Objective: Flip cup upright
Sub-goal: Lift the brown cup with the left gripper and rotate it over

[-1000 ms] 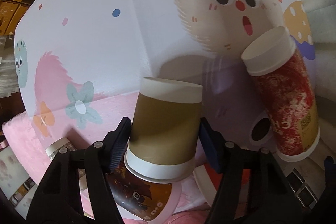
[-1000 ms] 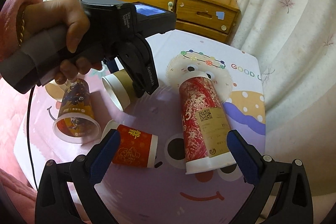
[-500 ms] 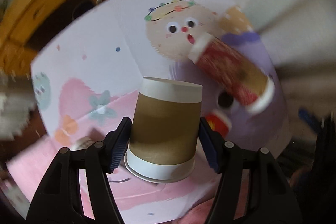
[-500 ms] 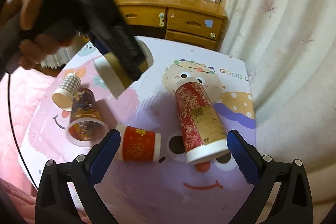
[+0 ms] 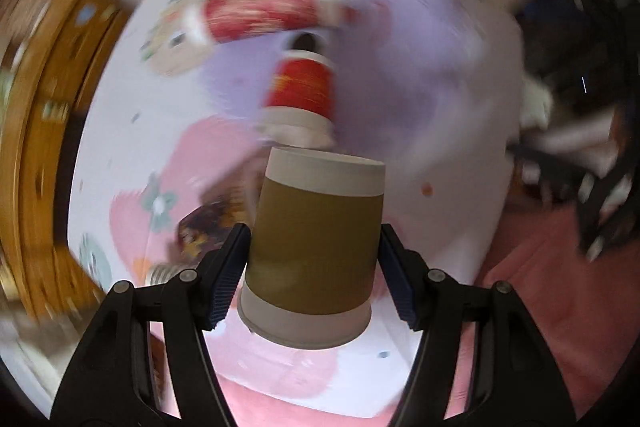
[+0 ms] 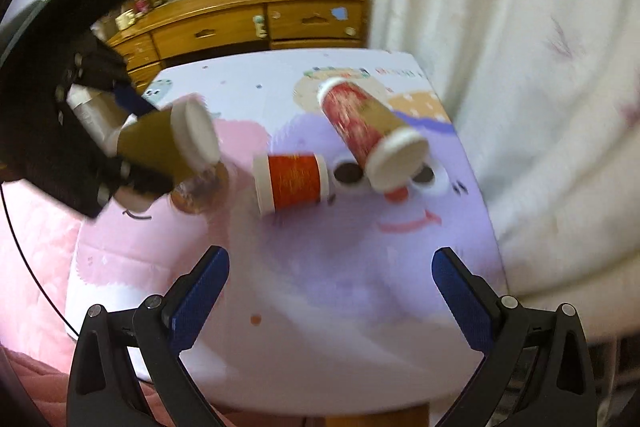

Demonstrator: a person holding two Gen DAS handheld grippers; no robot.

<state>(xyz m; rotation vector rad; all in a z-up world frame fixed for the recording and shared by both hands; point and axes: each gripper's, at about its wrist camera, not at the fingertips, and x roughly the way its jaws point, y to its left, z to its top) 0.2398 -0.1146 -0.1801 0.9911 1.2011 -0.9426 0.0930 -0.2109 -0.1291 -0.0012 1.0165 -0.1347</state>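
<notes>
Above the cartoon-printed table, the left gripper carries the brown cup in mid-turn.

Below and ahead of that claw lies the table, with a tall red cup on its side farthest off, a short red cup also on its side nearer, and a dark patterned cup just left of the claw's left finger. The claw is clamped on the brown cup's waist, the closed base pointing away from it and the rim toward it. The step in hand looks like the rotation itself; next the wrist must finish turning until the base faces down, then lower it onto bare table and let go. The right gripper hangs wide apart, holding nothing. Motion blur is heavy, so no print on any cup can be read, though the table's lettering may be there.
</notes>
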